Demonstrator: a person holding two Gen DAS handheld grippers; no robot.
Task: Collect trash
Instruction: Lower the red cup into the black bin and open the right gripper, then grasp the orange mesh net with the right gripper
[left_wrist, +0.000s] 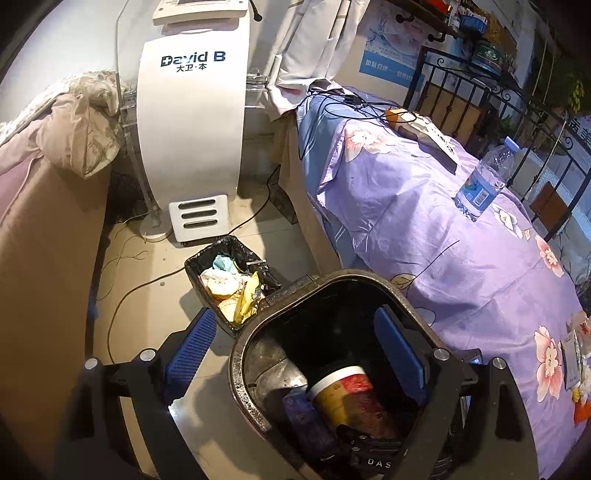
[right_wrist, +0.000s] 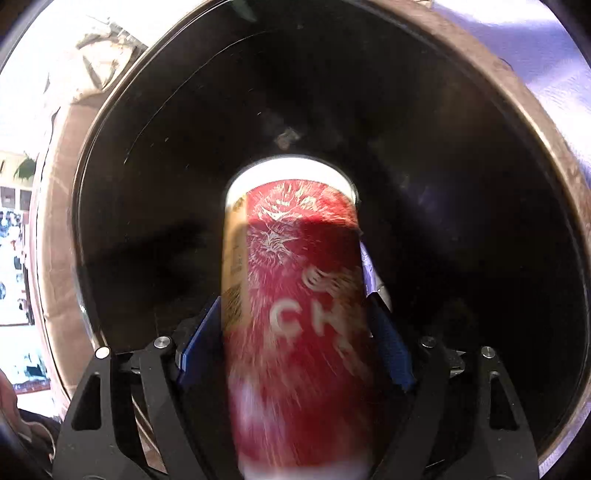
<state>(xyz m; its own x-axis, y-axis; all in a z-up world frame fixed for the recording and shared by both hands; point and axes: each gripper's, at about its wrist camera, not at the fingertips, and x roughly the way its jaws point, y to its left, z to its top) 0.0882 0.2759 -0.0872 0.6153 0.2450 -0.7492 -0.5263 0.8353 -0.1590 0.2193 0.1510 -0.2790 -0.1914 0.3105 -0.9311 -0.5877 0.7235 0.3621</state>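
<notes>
A dark bin (left_wrist: 255, 325) with a worn metal rim sits close under my left gripper (left_wrist: 295, 345). The left jaws are spread; one blue pad (left_wrist: 192, 343) is outside the rim, the other pad (left_wrist: 400, 345) inside. My right gripper (right_wrist: 291, 317) reaches into the bin (right_wrist: 480, 184) and is shut on a red paper cup (right_wrist: 295, 295) with a white rim. The cup (left_wrist: 345, 397) and the right gripper (left_wrist: 369, 443) show inside the bin in the left wrist view. A clear water bottle (left_wrist: 484, 181) stands on the purple bedspread (left_wrist: 443, 258).
A small black-lined waste basket (left_wrist: 229, 277) full of wrappers stands on the tiled floor beyond the bin. A white David B machine (left_wrist: 192, 122) stands behind it, with cables on the floor. Packets (left_wrist: 576, 354) lie at the bedspread's right edge. A brown couch (left_wrist: 44, 258) is on the left.
</notes>
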